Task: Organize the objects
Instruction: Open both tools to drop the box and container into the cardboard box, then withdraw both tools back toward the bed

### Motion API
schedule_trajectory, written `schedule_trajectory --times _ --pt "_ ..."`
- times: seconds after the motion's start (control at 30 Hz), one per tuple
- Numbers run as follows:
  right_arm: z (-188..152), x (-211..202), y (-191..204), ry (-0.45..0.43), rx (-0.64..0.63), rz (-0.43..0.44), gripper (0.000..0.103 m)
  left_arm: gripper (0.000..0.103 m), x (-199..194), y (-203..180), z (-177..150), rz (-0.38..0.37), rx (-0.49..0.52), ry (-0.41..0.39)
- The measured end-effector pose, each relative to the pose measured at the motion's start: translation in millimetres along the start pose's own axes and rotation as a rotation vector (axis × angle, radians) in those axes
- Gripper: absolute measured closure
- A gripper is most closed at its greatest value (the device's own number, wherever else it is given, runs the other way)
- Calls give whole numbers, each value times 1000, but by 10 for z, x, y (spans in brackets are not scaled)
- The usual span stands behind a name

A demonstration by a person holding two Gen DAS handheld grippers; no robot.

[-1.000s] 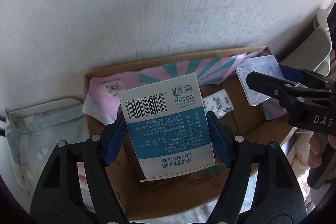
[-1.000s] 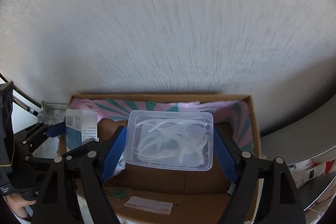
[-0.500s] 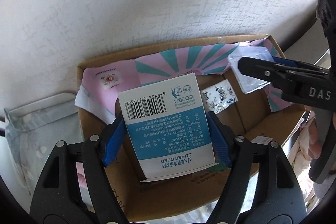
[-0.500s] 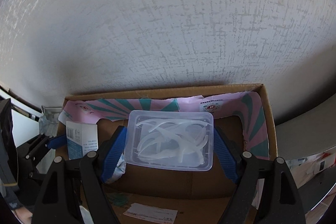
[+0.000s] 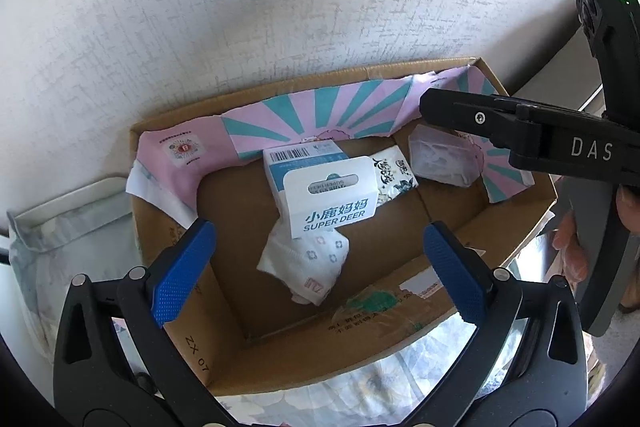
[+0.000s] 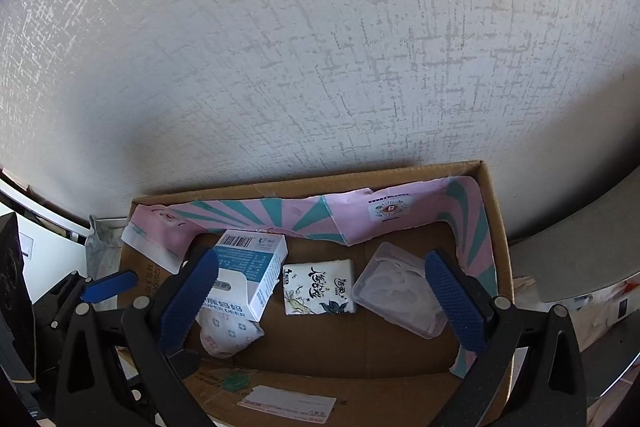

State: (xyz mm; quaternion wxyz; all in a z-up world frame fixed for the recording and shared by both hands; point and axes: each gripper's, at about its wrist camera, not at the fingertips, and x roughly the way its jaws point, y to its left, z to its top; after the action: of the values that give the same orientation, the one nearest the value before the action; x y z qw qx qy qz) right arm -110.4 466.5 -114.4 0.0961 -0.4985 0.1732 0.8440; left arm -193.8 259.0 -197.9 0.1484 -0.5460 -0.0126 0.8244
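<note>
While both grippers hang spread and empty, the carton (image 5: 516, 223) below them holds the Super Deer box (image 5: 320, 187) ahead of the left gripper (image 5: 320, 267), and the clear tray (image 6: 400, 295) between the right gripper's (image 6: 324, 291) fingers. That pair looks stowed. Only the right view shows the tissue pack (image 6: 318, 287) whole.

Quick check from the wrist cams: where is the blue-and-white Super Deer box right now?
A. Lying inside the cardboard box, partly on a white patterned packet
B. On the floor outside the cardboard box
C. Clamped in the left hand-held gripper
A: the Super Deer box lies in the cardboard box, overlapping the white patterned packet, while the left hand-held gripper is open and holds nothing.
</note>
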Motion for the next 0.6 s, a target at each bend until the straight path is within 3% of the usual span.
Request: schedule_trajectory --times 0.13,0.33,0.6 --pt "76 43 -99 15 -10 -9 0 0 42 -90 28 -4 -4 -8" --pt "64 145 -22 42 -21 -27 0 0 -321 9 48 7 -22 -36" --pt "58 -141 119 6 -95 -40 0 0 -788 129 28 13 -60 -101"
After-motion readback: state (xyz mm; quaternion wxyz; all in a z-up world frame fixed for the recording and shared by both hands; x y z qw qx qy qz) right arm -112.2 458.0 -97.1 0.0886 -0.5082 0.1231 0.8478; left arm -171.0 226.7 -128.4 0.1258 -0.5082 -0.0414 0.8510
